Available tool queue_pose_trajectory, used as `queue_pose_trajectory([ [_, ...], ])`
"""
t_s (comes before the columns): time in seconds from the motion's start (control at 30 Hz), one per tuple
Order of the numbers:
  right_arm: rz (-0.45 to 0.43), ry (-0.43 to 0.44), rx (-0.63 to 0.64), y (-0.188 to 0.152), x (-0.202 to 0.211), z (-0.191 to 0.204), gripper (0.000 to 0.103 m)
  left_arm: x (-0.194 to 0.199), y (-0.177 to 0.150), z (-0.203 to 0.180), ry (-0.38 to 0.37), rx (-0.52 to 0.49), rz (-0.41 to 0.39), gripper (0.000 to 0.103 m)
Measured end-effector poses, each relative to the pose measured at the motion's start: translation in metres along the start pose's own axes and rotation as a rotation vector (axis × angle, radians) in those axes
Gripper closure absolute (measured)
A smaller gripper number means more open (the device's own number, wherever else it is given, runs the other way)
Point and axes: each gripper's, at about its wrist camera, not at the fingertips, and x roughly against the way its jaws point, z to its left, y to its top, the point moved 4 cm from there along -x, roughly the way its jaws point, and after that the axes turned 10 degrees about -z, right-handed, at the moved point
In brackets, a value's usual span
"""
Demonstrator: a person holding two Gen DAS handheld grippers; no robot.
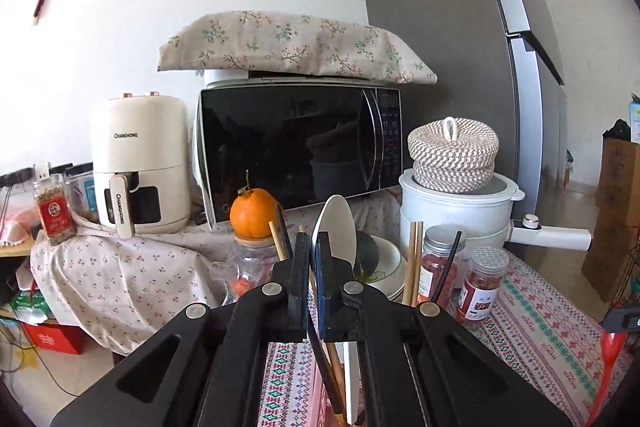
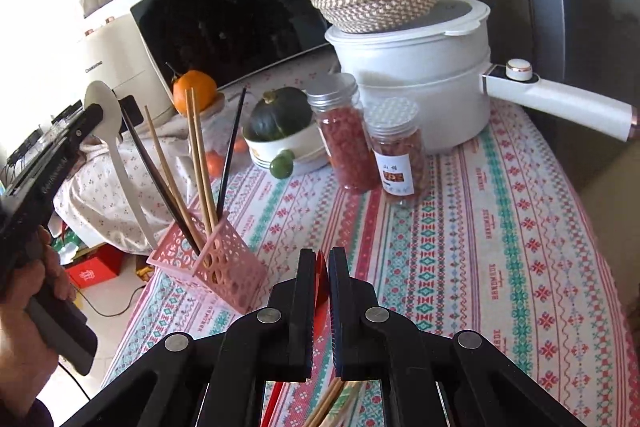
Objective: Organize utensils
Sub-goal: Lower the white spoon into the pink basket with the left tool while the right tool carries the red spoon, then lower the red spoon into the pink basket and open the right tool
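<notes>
The left tool (image 1: pixel 313 247) is clamped beside a white spoon (image 2: pixel 105 115) – the right tool (image 2: pixel 322 259) pinches a red utensil (image 2: pixel 321 281).

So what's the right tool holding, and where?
A red spoon, pinched between the shut jaws of the right tool, seemingly near its bowl end.

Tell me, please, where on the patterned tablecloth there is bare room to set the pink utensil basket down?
The widest bare stretch of patterned tablecloth lies in front of the two jars and the white pot, right of the pink utensil basket. It is crowded behind the basket, where the squash bowl, orange and jars cluster before the microwave.
</notes>
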Motion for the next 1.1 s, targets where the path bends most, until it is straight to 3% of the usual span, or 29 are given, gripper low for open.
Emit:
queue_pose_trajectory([
  [0.2, -0.014, -0.014, 0.010, 0.002, -0.001, 0.000, 0.098, -0.005, -0.022, 0.007, 0.011, 0.033, 0.064, 0.099],
  [0.33, -0.022, -0.011, 0.008, 0.003, 0.000, 0.004, 0.098, -0.003, -0.031, 0.014, 0.007, 0.082, 0.173, 0.097],
  [0.7, -0.144, -0.023, 0.089, 0.025, 0.018, 0.035, 0.098, 0.042, -0.031, 0.014, -0.037, 0.143, 0.416, 0.063],
  [0.9, -0.245, -0.034, 0.119, 0.045, 0.026, 0.059, 0.098, 0.061, -0.043, 0.031, 0.008, 0.228, 0.584, 0.045],
  [1.1, -0.344, -0.054, 0.169, 0.063, 0.016, 0.090, 0.098, 0.063, -0.065, 0.042, 0.017, 0.269, 0.674, 0.041],
])
